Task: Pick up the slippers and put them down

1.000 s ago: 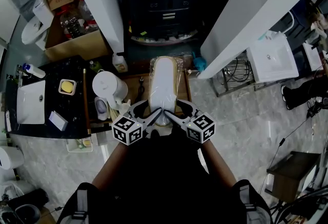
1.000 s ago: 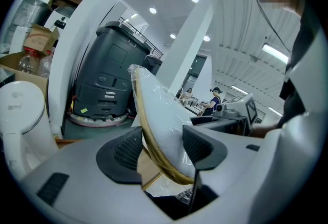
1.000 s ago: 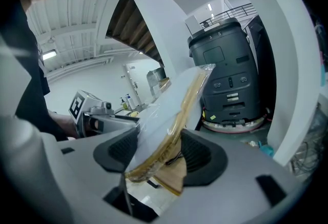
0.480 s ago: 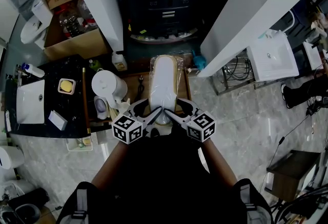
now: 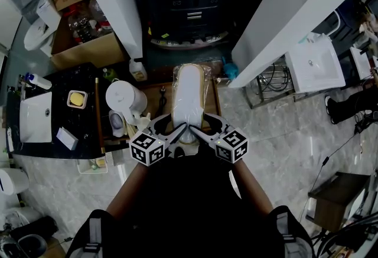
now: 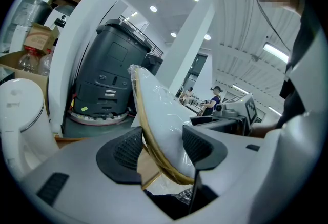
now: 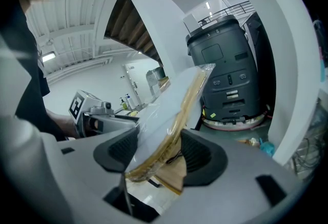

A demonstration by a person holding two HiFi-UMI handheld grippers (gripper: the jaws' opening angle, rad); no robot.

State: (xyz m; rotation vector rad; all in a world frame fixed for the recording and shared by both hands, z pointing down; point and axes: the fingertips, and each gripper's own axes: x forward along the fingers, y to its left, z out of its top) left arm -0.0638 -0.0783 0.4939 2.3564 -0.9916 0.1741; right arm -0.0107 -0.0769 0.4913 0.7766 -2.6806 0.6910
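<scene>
A pair of white slippers (image 5: 190, 94) with tan soles, wrapped in clear plastic, points away from me above a small wooden table (image 5: 155, 96). Both grippers meet at its near end. My left gripper (image 5: 176, 131) grips that end from the left, my right gripper (image 5: 199, 130) from the right. In the left gripper view the wrapped slippers (image 6: 160, 115) stand on edge between the dark pads of the left gripper (image 6: 163, 148). The right gripper view shows the slippers (image 7: 171, 118) slanting up between the pads of the right gripper (image 7: 160, 154). The heel end is hidden under the jaws.
A white jug (image 5: 125, 99) stands on the table's left part. Left of it is a black counter with a white sink (image 5: 35, 118). A cardboard box (image 5: 85, 50) and a dark machine (image 5: 186, 3) lie beyond. White pillars flank the table; a white basin (image 5: 313, 68) sits right.
</scene>
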